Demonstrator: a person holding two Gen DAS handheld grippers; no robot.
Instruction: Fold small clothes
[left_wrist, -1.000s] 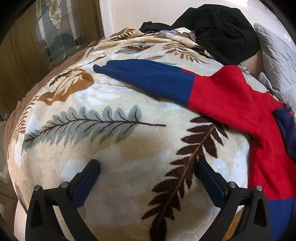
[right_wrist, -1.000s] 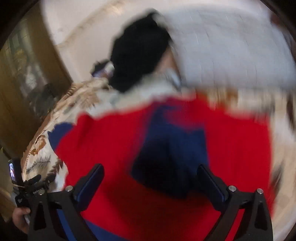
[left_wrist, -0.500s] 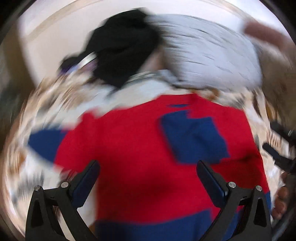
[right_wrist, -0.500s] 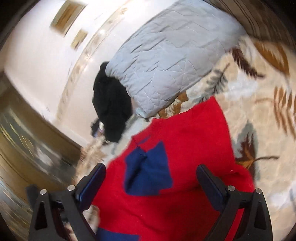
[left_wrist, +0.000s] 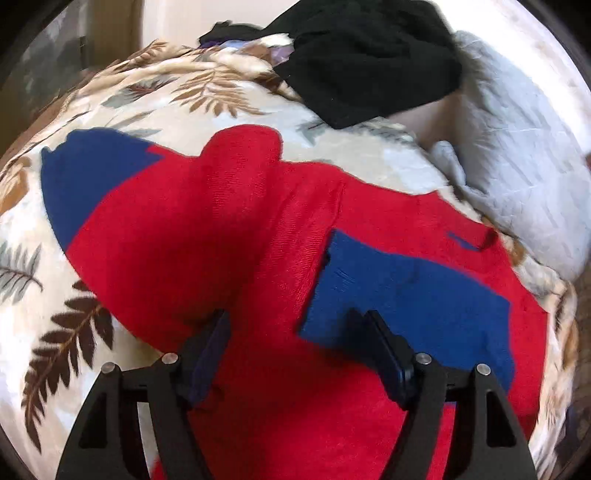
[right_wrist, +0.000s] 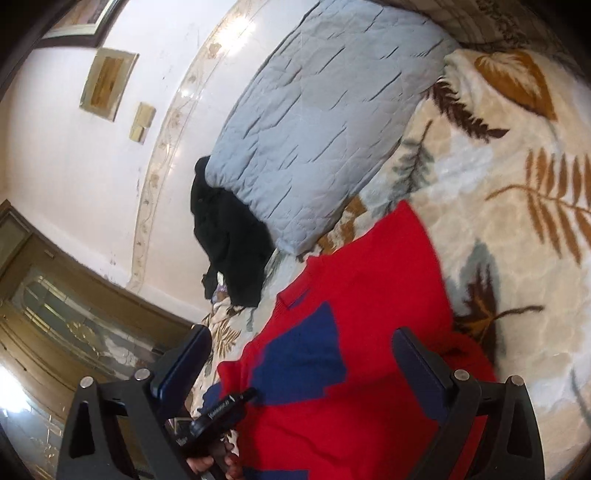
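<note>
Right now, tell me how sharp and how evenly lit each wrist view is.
Left wrist view: fisheye bulge, slight smear at the blanket edges, red sweater fairly crisp. Right wrist view: tilted, sharp on the grey pillow, glare on the white wall, wooden door soft.

We record two hand-held black plastic grippers of the same build. The left black plastic gripper (left_wrist: 295, 328) carries dark blue pads (left_wrist: 388, 354) on angular open-frame fingers, each joint fixed with round silver screws (left_wrist: 423, 357). The right black plastic gripper (right_wrist: 301, 356) matches it: blue pads (right_wrist: 184, 360), silver screws (right_wrist: 461, 374). White lettering, unreadable, marks the left unit's body in the right wrist view.
</note>
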